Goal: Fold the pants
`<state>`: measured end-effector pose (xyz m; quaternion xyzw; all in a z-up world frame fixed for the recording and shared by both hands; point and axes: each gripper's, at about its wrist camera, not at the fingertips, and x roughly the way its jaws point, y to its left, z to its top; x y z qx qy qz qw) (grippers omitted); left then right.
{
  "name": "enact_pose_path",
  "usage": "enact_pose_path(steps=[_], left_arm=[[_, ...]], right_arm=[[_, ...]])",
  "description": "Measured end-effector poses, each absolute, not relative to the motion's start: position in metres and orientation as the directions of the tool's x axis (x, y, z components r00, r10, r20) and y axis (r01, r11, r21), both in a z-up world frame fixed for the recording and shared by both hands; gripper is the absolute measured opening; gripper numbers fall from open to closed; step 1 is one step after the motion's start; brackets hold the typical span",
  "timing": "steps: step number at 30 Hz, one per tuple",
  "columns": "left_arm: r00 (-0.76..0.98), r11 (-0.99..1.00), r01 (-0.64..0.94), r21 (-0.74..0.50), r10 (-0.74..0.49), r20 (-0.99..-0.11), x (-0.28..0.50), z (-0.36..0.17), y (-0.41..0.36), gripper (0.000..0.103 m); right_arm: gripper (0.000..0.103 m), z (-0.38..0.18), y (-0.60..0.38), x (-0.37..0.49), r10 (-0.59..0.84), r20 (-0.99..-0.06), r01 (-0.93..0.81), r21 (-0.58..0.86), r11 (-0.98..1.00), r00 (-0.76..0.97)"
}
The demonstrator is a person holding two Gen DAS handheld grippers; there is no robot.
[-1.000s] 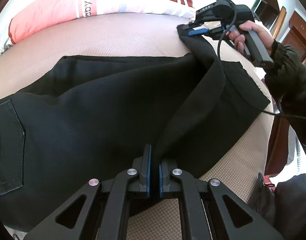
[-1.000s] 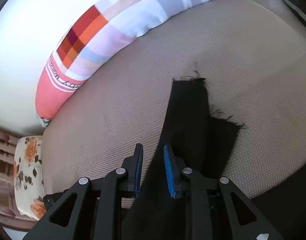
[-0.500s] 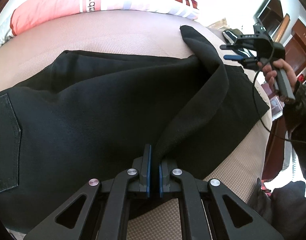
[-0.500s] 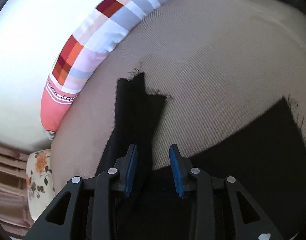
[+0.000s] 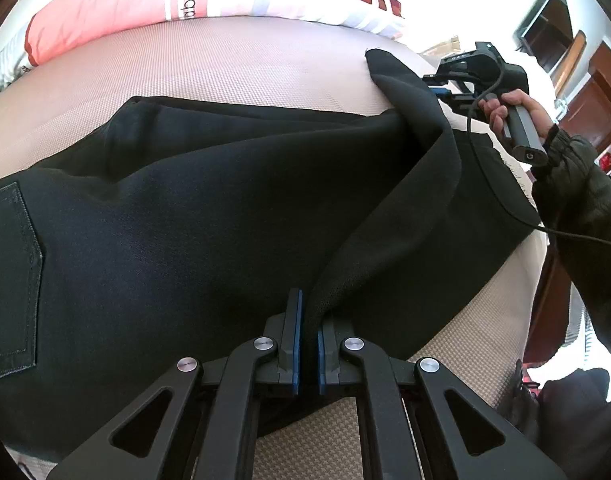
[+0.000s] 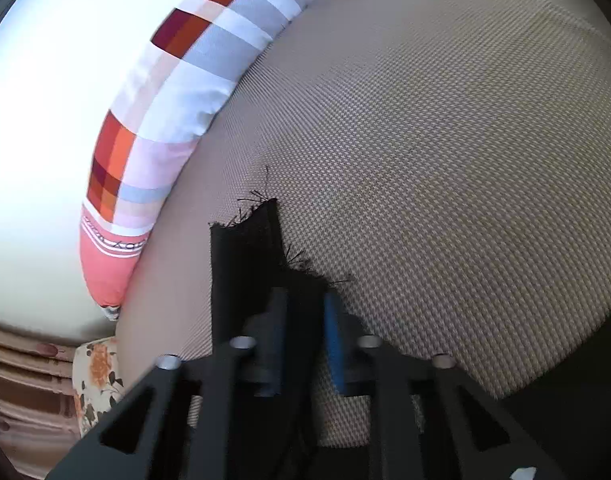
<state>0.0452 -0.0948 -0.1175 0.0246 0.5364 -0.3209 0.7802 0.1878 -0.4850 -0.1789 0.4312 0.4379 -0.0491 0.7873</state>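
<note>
Pants (image 5: 209, 216): black, spread across the bed (image 5: 233, 68), pocket end at left, hems at right.
Left gripper (image 5: 308, 332): fingers still pressed together, pinching a ridge of leg fabric.
Right gripper (image 6: 305, 328): it let the hem (image 6: 245, 248) go half a second ago; now fingers are closing around it again.
Meaning: hem regrasped, fold can proceed.

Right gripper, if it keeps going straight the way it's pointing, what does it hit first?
Probably the frayed hem of the black pants, already between the closing right gripper; past it lies the woven beige mattress. Depth is unclear.
</note>
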Motion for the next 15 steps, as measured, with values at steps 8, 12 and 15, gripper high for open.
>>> enact_pose_path(steps=[8,12,15], left_arm=[[0.231,0.794,0.54,-0.28,-0.459,-0.858,0.044,-0.116,-0.099,0.006],[0.258,0.782,0.579,-0.231,-0.444,-0.858,0.038,-0.113,-0.106,0.006],[0.28,0.767,0.616,-0.182,-0.428,-0.859,0.032,-0.109,-0.114,0.006]], right_arm=[[0.004,-0.107,-0.477,0.126,0.063,-0.745,0.447,0.463,0.766,0.664],[0.003,-0.066,-0.482,0.061,-0.104,-0.773,0.528,0.322,0.786,0.626],[0.003,-0.067,-0.484,0.006,-0.191,-0.799,0.599,0.246,0.762,0.571]])
